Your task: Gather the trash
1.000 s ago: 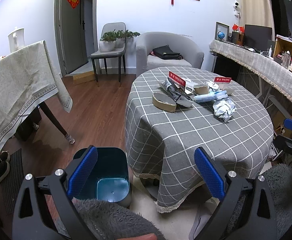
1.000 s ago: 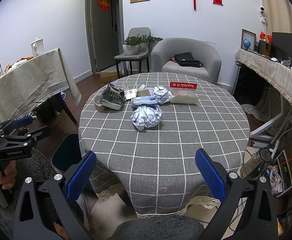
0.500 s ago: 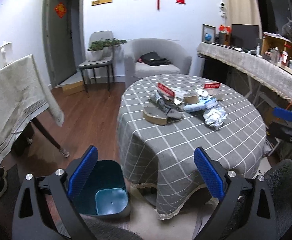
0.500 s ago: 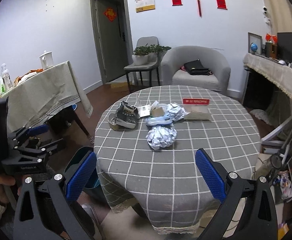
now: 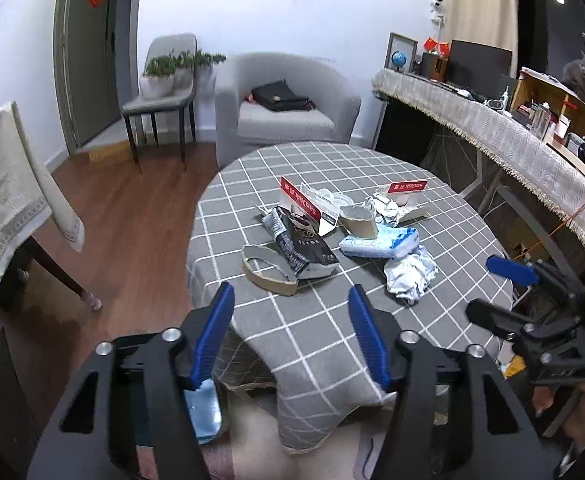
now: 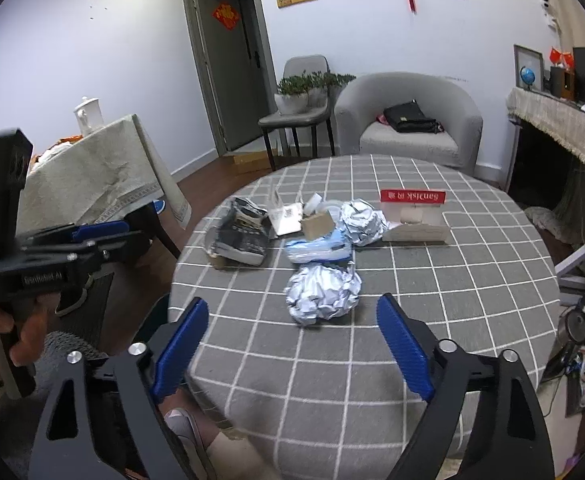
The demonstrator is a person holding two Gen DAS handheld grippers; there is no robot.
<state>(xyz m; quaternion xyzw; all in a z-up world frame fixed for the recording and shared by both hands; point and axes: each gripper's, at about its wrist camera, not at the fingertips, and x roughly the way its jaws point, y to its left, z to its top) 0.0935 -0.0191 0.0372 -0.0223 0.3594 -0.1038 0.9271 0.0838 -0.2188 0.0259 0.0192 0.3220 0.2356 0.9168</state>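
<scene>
Trash lies on a round table with a grey checked cloth (image 5: 332, 320): a cardboard tape ring (image 5: 268, 268), a black crumpled pack (image 5: 304, 244), a blue-white wipes pack (image 5: 380, 242), a crumpled foil ball (image 6: 322, 292), a second foil ball (image 6: 362, 220), and red-labelled card packaging (image 6: 414, 216). My left gripper (image 5: 290, 332) is open and empty above the near table edge, short of the tape ring. My right gripper (image 6: 292, 350) is open and empty just before the nearest foil ball. A teal bin (image 5: 202, 404) stands on the floor below the left gripper.
A grey armchair (image 5: 284, 108) with a black bag and a chair with a plant (image 5: 164, 80) stand behind the table. A cloth-covered table (image 6: 92, 176) is on the left. A long covered counter (image 5: 492, 128) runs along the right.
Both grippers have moved forward toward the table and now hang over its near edge. The trash looks closer. The left gripper's fingers stand somewhat closer together.
</scene>
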